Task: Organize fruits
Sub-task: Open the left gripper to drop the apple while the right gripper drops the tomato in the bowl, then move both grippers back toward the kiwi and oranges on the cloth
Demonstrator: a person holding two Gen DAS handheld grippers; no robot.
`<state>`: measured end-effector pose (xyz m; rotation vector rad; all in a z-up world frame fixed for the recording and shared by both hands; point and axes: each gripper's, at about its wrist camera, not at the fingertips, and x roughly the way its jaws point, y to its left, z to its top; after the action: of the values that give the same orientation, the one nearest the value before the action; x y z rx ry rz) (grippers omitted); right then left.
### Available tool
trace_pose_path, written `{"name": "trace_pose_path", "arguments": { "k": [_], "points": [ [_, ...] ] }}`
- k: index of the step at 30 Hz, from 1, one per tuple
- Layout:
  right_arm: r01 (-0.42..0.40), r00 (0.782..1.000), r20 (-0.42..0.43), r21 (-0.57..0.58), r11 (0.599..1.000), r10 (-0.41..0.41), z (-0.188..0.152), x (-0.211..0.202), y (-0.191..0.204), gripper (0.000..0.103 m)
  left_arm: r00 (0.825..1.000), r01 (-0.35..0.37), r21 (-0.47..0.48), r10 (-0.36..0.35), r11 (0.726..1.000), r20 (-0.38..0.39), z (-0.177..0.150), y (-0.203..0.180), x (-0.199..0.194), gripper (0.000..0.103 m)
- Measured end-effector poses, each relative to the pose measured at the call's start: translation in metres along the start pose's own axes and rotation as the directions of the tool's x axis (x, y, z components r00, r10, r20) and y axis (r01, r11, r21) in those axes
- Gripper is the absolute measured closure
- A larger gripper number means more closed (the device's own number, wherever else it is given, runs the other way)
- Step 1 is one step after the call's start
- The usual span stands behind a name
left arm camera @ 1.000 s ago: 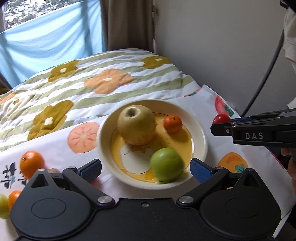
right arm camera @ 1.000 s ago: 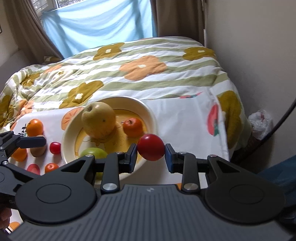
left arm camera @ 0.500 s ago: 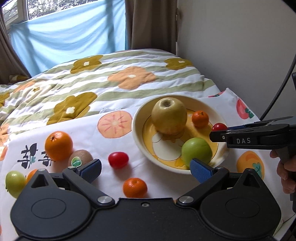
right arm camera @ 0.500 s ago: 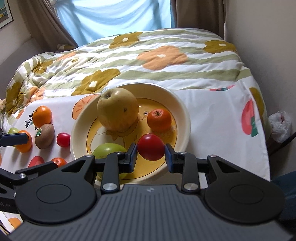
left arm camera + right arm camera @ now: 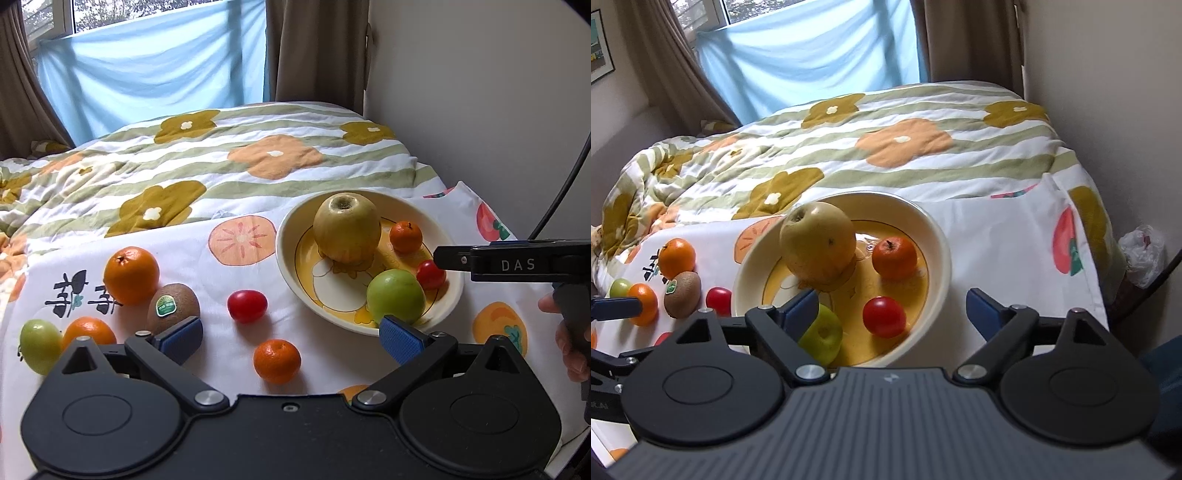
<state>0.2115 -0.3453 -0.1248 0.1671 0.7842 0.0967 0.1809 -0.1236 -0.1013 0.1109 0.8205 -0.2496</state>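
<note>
A cream plate (image 5: 284,236) (image 5: 942,243) holds a big yellow pear (image 5: 347,227) (image 5: 818,245), a small orange (image 5: 405,236) (image 5: 894,257), a green apple (image 5: 396,295) (image 5: 822,338) and a red tomato (image 5: 430,274) (image 5: 884,316). My right gripper (image 5: 892,308) is open just above the plate, the tomato lying free between its jaws. My left gripper (image 5: 290,334) is open and empty over the cloth, a small orange (image 5: 277,360) between its fingers. Left of the plate lie a red tomato (image 5: 247,305), a kiwi (image 5: 173,308), a large orange (image 5: 131,275), another orange (image 5: 88,332) and a green fruit (image 5: 40,345).
The fruit-print cloth (image 5: 240,240) lies on a bed with a flowered quilt (image 5: 221,158). A wall (image 5: 480,92) runs along the right side, with a cable (image 5: 565,177) in front of it. A plastic bag (image 5: 1143,254) sits beside the bed.
My right gripper has opened and let the red tomato go onto the plate. My left gripper has drawn back and to the left, bringing the loose fruits into view.
</note>
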Motion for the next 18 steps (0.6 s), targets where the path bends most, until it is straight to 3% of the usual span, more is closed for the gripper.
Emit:
{"name": "trace_pose_path", "arguments": {
  "k": [18],
  "points": [
    [-0.003, 0.998, 0.067, -0.064, 0.998, 0.008, -0.013, -0.066, 0.018, 0.000, 0.990, -0.059, -0.046, 0.064, 0.997, 0.128, -0.019, -0.008, -0.066, 0.000]
  ]
}}
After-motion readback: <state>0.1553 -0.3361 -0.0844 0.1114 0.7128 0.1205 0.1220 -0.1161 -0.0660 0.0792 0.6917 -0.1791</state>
